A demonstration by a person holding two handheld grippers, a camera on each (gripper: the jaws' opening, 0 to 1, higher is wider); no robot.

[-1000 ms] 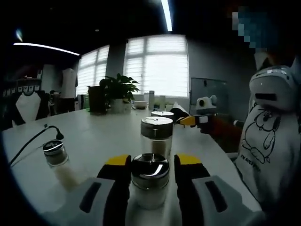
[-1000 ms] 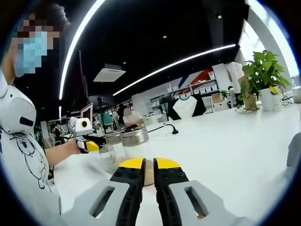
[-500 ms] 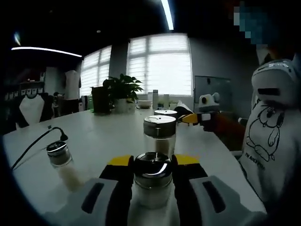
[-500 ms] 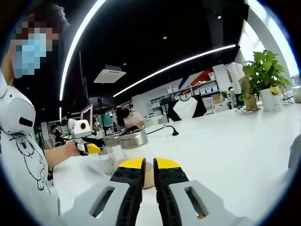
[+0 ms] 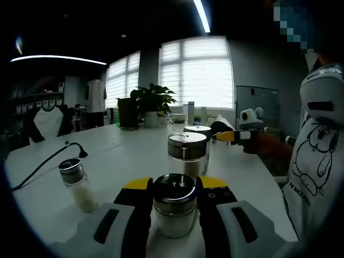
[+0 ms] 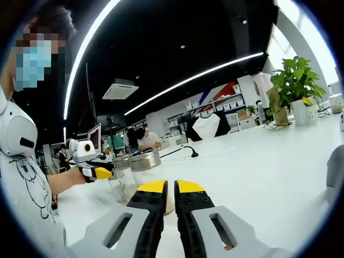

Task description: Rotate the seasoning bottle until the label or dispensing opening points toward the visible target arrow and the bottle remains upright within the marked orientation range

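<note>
The left gripper clamps a seasoning bottle standing upright on the white table. A second shaker stands at nine o'clock, a bigger jar at twelve.

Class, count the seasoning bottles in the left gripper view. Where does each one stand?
4. One bottle sits between the left tongs, one small bottle at left, a larger one behind centre, and another partly hidden behind it.

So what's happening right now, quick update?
Left gripper clamped on seasoning bottle, upright. Right gripper shut, empty. Taller glass shaker just behind.
</note>
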